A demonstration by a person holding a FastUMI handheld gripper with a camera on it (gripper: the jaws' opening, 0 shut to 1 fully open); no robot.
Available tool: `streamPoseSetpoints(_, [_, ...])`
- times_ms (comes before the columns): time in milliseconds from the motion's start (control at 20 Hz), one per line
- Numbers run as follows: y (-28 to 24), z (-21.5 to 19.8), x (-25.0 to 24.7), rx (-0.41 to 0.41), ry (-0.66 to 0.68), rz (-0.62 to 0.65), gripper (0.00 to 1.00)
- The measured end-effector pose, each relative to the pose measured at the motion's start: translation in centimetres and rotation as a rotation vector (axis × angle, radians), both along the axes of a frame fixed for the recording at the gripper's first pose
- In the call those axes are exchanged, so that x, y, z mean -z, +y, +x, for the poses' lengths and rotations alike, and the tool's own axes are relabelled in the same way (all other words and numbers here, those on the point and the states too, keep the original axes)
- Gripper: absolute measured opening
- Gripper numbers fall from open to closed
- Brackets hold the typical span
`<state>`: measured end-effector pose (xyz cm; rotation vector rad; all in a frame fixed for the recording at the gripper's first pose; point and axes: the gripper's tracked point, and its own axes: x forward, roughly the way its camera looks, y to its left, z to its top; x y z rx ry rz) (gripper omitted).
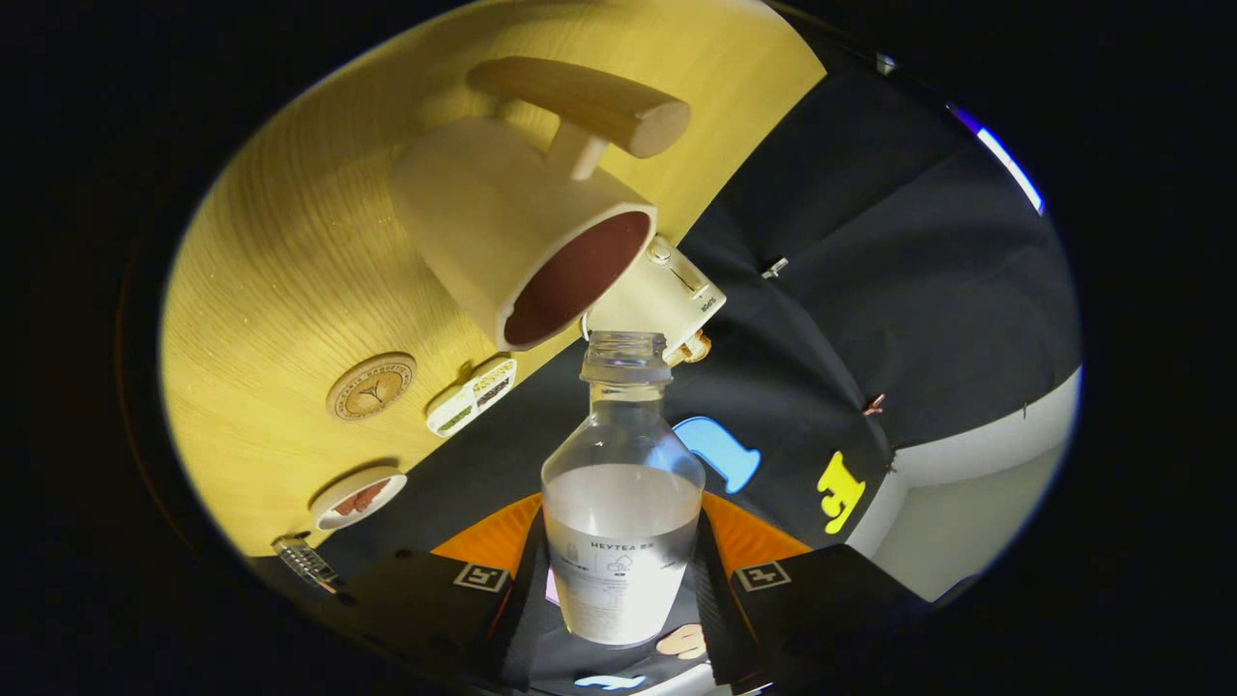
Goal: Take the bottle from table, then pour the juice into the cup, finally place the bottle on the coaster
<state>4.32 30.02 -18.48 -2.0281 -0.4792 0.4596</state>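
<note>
A clear bottle (623,503) with no cap, about half full of pale cloudy juice, sits between the fingers of my gripper (623,604), which is shut on its lower body. The whole scene is tilted around it. The bottle's open mouth (626,348) is just below the rim of a cream cup (483,222) with a brown inside and a wooden bar handle (589,97). The cup stands on the yellow wooden table (290,271). A round cork coaster (372,387) lies on the table, nearer to me than the cup and off to the side of the bottle.
A small white packet (472,394) lies beside the coaster near the table's edge. A little round dish (359,498) with brown bits sits closer to my fingers. A white device (667,300) stands right behind the cup, by the bottle's mouth. Black cloth hangs beyond the table.
</note>
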Motion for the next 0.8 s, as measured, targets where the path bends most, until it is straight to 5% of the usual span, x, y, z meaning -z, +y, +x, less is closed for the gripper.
streamPoseSetpoints(450, [-2.3,-0.6,-0.5,0.250,0.183,0.312,0.70])
streamPoseSetpoints(800, [-1.9,-1.7,-0.7,0.359,0.372,0.622,0.70])
